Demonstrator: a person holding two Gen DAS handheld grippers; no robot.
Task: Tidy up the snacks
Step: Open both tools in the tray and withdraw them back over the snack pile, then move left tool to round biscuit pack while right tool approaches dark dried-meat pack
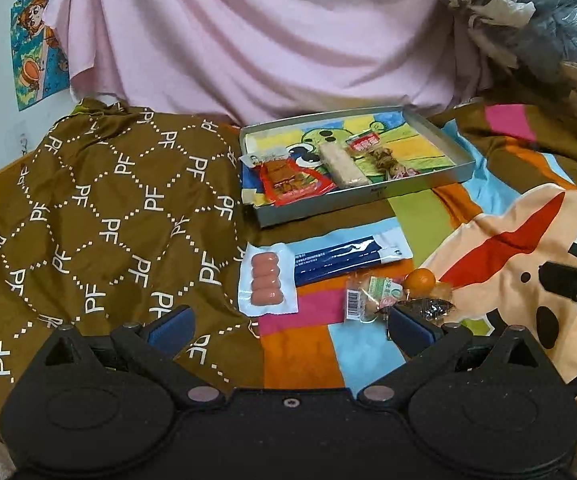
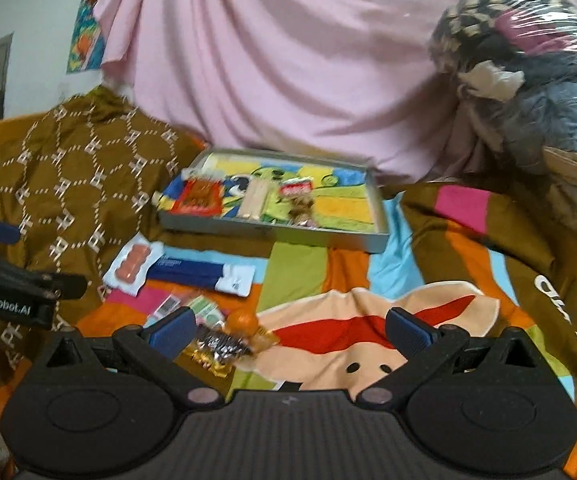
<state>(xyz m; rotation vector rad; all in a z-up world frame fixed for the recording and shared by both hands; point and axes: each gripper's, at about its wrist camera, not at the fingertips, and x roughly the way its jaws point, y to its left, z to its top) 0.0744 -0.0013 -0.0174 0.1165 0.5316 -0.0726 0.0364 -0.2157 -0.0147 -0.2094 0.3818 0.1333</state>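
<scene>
Grey tray holds red packet, pale bar, brown snack.

Right tongs (jaws wide) hover near the orange.

In front of you a shallow grey tray lies on the colourful blanket, holding a red packet at its left end, a pale bar and a brown twisted snack mid-tray. Just beside its near edge lie a sausage pack, a blue-and-white sachet, a barcoded clear packet and a small orange.
</scene>
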